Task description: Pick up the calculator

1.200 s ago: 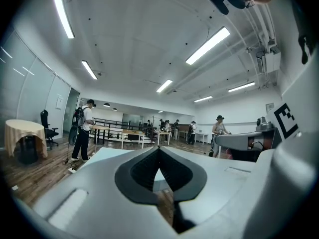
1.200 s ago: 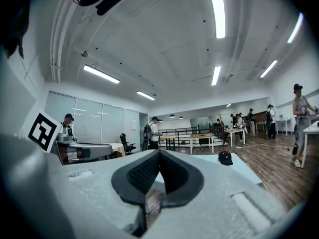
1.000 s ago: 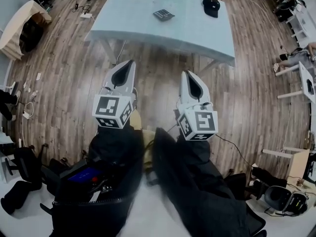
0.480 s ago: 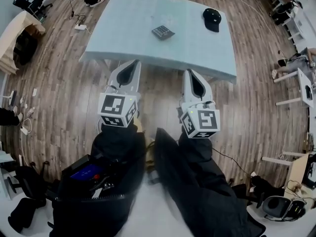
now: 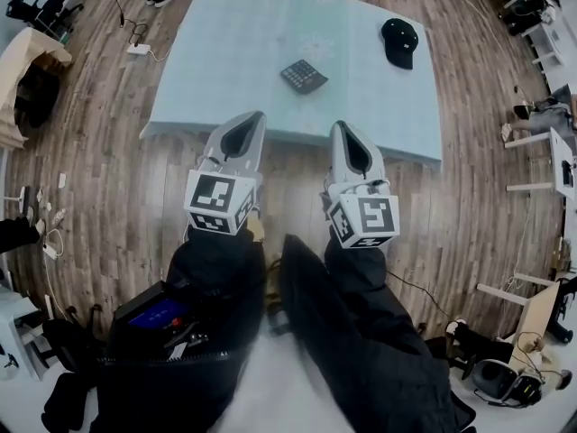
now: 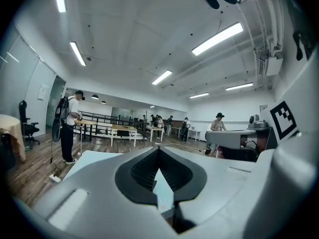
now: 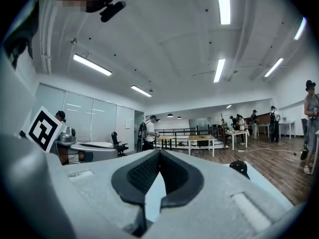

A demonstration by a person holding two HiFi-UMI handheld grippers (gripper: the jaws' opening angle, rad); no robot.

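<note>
The calculator (image 5: 304, 76), dark and flat, lies near the middle of the pale blue table (image 5: 225, 52) in the head view. My left gripper (image 5: 255, 116) and right gripper (image 5: 343, 127) point level side by side, with their tips just over the table's near edge and short of the calculator. Both are shut with nothing between the jaws. The tips of the left gripper (image 6: 159, 147) meet in its own view, and so do those of the right gripper (image 7: 159, 152). Neither gripper view shows the calculator.
A black cap (image 5: 399, 41) sits on the table's far right part; this cap (image 7: 240, 168) also appears in the right gripper view. A person with a backpack (image 6: 67, 126) stands beyond the table's far left corner. A power strip (image 5: 137, 49) lies on the wooden floor.
Both grippers have moved forward toward the table, from over bare floor to its near edge. The table and calculator now sit closer and lower in the head view.
</note>
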